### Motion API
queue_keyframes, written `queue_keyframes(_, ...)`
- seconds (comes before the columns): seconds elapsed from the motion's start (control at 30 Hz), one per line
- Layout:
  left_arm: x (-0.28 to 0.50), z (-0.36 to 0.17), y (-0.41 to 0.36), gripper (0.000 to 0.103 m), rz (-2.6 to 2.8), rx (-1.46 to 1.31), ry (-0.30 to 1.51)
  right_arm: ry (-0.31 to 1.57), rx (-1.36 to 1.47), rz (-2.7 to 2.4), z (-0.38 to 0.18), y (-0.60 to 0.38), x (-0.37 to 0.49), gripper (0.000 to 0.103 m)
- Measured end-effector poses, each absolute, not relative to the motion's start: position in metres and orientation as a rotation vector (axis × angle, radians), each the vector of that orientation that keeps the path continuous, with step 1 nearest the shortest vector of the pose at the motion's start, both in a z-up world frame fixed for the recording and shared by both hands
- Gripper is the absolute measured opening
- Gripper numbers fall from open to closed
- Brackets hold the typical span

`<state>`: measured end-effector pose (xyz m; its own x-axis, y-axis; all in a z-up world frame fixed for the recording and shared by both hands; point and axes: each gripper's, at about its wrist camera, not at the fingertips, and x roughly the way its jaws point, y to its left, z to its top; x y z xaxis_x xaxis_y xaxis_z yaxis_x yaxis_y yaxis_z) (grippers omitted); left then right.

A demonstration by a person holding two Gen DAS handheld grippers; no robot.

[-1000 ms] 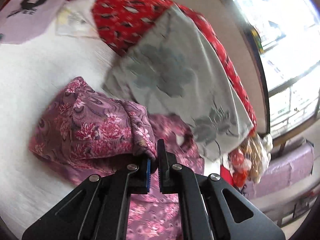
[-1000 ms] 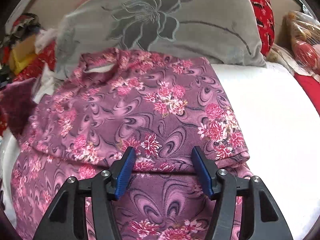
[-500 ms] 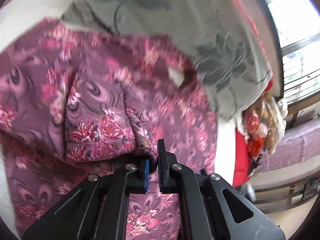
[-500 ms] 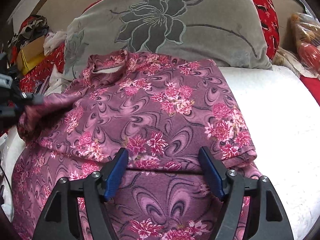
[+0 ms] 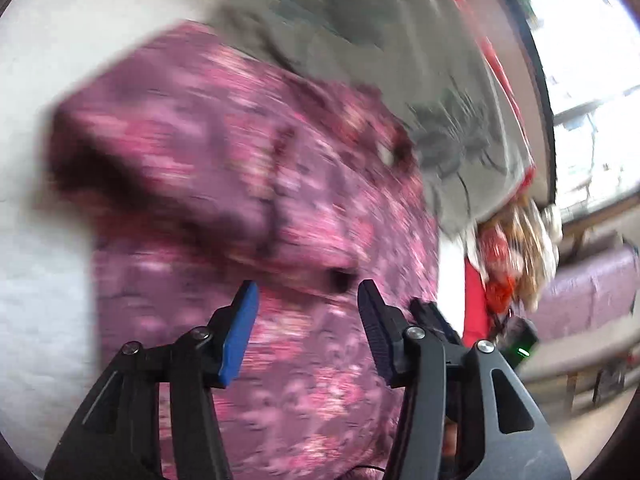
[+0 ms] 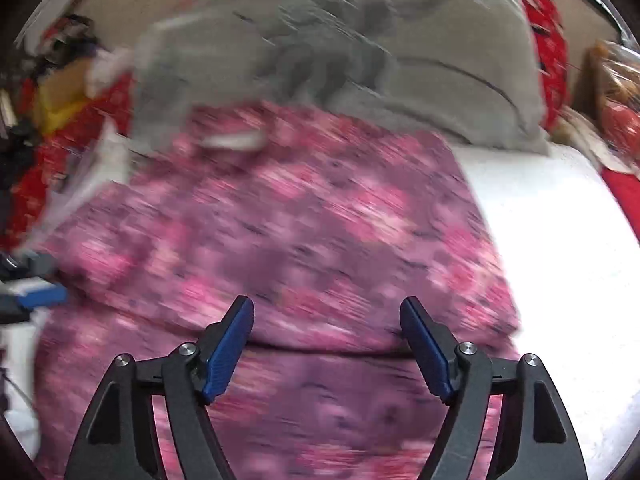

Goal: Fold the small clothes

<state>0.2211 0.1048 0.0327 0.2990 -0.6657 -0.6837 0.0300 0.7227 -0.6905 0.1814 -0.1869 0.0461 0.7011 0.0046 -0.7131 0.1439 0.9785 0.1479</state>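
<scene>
A purple and pink floral garment [image 5: 248,184] lies partly folded on a white bed; both views are blurred by motion. It also fills the middle of the right wrist view [image 6: 304,248], with a folded edge just ahead of the fingers. My left gripper [image 5: 308,296] is open and empty just above the garment. My right gripper [image 6: 328,316] is open and empty over the garment's near part. The left gripper's blue pad [image 6: 40,296] shows at the left edge of the right wrist view.
A grey pillow with a dark flower print [image 6: 360,60] lies behind the garment, also in the left wrist view [image 5: 400,60]. Red patterned bedding [image 6: 552,48] and cluttered items [image 6: 60,92] lie around it. White bed surface [image 6: 560,240] lies to the right. A window [image 5: 592,80] is at the far right.
My left gripper carried the sleeve over onto the garment, then opened and let it go. My right gripper stayed open and opened a little wider.
</scene>
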Motion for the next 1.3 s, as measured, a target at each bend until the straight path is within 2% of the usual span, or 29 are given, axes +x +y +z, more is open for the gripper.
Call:
queue_keyframes(0.2,0.235,-0.008,0.144,0.050,-0.435,-0.899,1.242,0.725,0.026,0.131,0.082,-0.097,0.195,0.077)
queue_keyframes(0.33,0.237,-0.023,0.152,0.050,-0.446,-0.972,1.253,0.744,-0.160,0.184,0.072,-0.047,0.206,0.077)
queue_keyframes(0.47,0.238,-0.024,0.149,0.050,-0.462,-0.964,1.253,0.753,-0.261,0.161,0.060,-0.028,0.224,0.071)
queue_keyframes(0.5,0.238,-0.024,0.149,0.050,-0.462,-0.962,1.253,0.740,-0.256,0.170,0.062,-0.028,0.228,0.067)
queue_keyframes(0.53,0.238,-0.024,0.149,0.050,-0.461,-0.962,1.253,0.737,-0.235,0.185,0.064,-0.030,0.231,0.050)
queue_keyframes(0.57,0.237,-0.024,0.149,0.050,-0.461,-0.960,1.252,0.743,-0.204,0.199,0.066,-0.034,0.232,0.025)
queue_keyframes(0.6,0.237,-0.024,0.149,0.050,-0.461,-0.957,1.252,0.758,-0.147,0.217,0.068,-0.040,0.235,0.013)
queue_keyframes(0.63,0.237,-0.024,0.148,0.050,-0.461,-0.955,1.251,0.761,-0.082,0.223,0.071,-0.049,0.236,0.012)
queue_keyframes(0.83,0.237,-0.021,0.144,0.050,-0.447,-0.912,1.244,0.718,0.317,0.193,0.083,-0.129,0.223,0.012)
queue_keyframes(1.1,0.232,-0.017,0.139,0.050,-0.427,-0.851,1.251,0.726,0.708,-0.015,0.048,-0.244,0.178,0.013)
queue_keyframes(1.2,0.230,-0.015,0.140,0.050,-0.426,-0.852,1.254,0.730,0.821,-0.084,0.031,-0.269,0.166,0.019)
queue_keyframes(1.23,0.230,-0.014,0.139,0.050,-0.431,-0.857,1.253,0.721,0.857,-0.099,0.028,-0.276,0.161,0.023)
queue_keyframes(1.27,0.229,-0.013,0.138,0.050,-0.439,-0.862,1.252,0.712,0.876,-0.100,0.027,-0.280,0.161,0.034)
queue_keyframes(1.3,0.228,-0.012,0.136,0.050,-0.445,-0.863,1.252,0.702,0.886,-0.104,0.028,-0.283,0.161,0.040)
